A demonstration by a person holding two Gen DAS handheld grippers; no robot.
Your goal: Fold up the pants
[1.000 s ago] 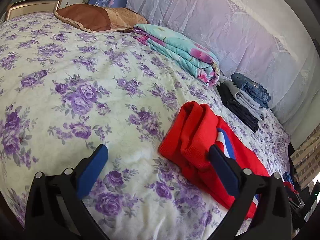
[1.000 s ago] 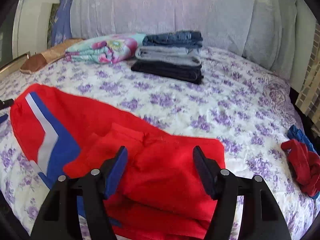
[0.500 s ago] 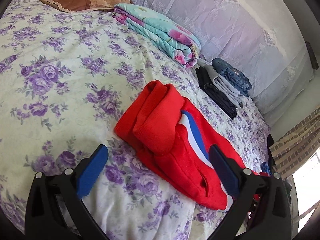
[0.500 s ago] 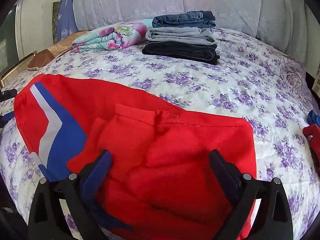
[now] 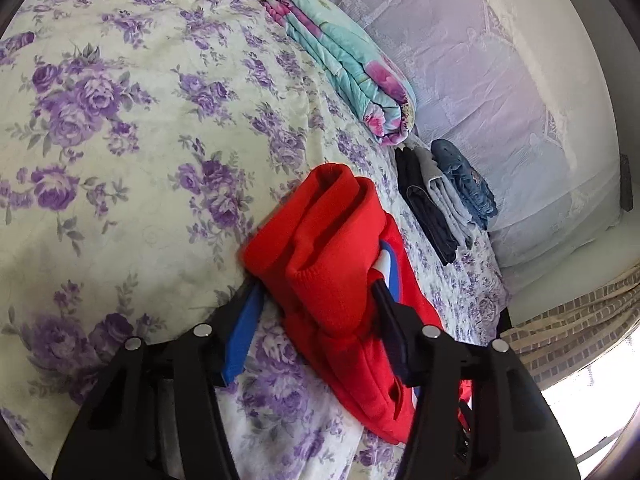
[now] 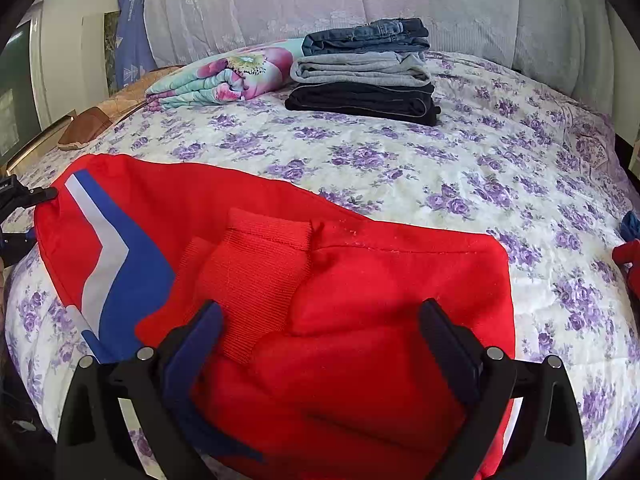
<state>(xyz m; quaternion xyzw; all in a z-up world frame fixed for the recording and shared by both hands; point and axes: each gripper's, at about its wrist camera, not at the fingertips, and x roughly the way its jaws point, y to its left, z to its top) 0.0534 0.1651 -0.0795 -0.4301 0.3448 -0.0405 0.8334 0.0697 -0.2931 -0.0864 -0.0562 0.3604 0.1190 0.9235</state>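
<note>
Now closing: left gripper [image 5: 316,300], its fingers [image 5: 240,332] about half apart on either side of the folded end of the red pants [image 5: 332,264], pads not clearly pressing yet. Spread wide over the pants' other end: right gripper [image 6: 320,320], gripping nothing. Lying partly folded on the flowered bed [image 6: 460,184], near a stack of folded clothes [image 6: 364,68].
</note>
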